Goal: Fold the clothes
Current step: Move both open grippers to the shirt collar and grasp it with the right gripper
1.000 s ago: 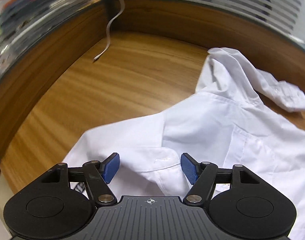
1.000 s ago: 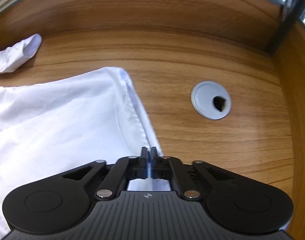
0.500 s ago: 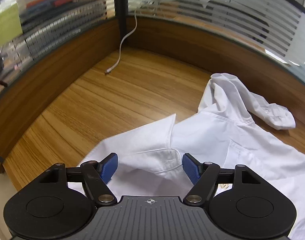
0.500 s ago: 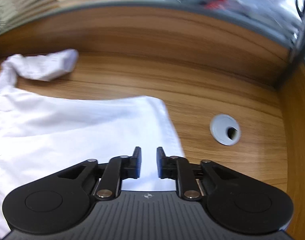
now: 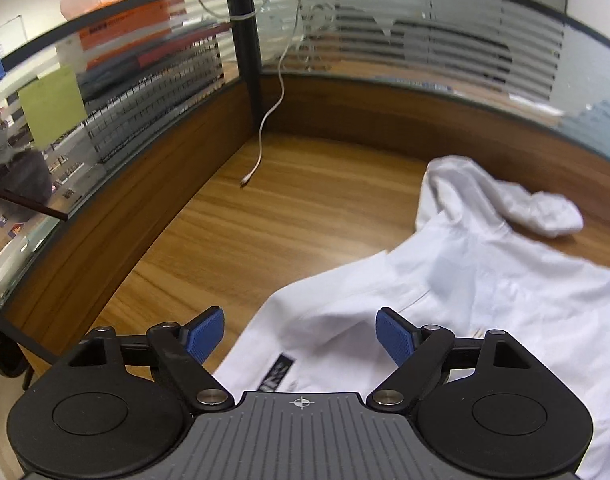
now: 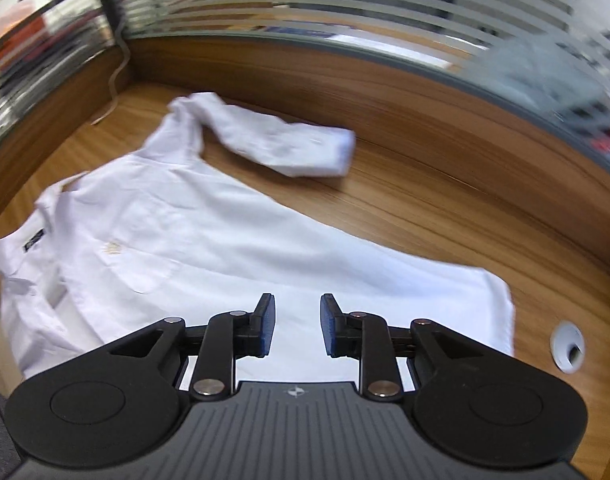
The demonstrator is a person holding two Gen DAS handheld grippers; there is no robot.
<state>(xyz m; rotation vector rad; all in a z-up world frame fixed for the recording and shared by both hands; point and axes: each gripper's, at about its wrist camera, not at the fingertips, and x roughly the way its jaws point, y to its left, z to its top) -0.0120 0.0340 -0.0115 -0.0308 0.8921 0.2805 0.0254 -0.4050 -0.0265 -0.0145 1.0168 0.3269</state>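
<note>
- A white shirt (image 6: 209, 236) lies spread out on the brown wooden table (image 5: 305, 208).
- The left gripper (image 5: 301, 336) hangs above the collar end of the shirt. Its jaws are wide apart and still opening. Nothing is pinched between the blue pads (image 5: 204, 334); the cloth is only seen below them.
- The right gripper (image 6: 294, 326) hangs above the lower part of the shirt. Its jaws are a little apart and opening too. The pads do not press on the cloth.
- Only the right view shows most of the shirt: the chest pocket (image 6: 145, 268), a small dark tag (image 6: 34, 240) by the collar, and the straight bottom edge at the right.
- Only the right view shows a round grey hole cover (image 6: 568, 345) in the table, near the bottom corner of the shirt.
- The left view shows the dark tag (image 5: 279, 374) from close up, just past the gripper body.
- Both views show one sleeve (image 6: 281, 144) folded over and lying on the table past the shirt, toward the back wall.
- The left view shows a thin white cable (image 5: 265, 128) best. It hangs down in the corner and its end rests on the table, well apart from the shirt. In the right view it is only a blurry line far off.
- Striped glass walls (image 5: 445, 44) stand behind the table in both views. The right view is more blurry.
</note>
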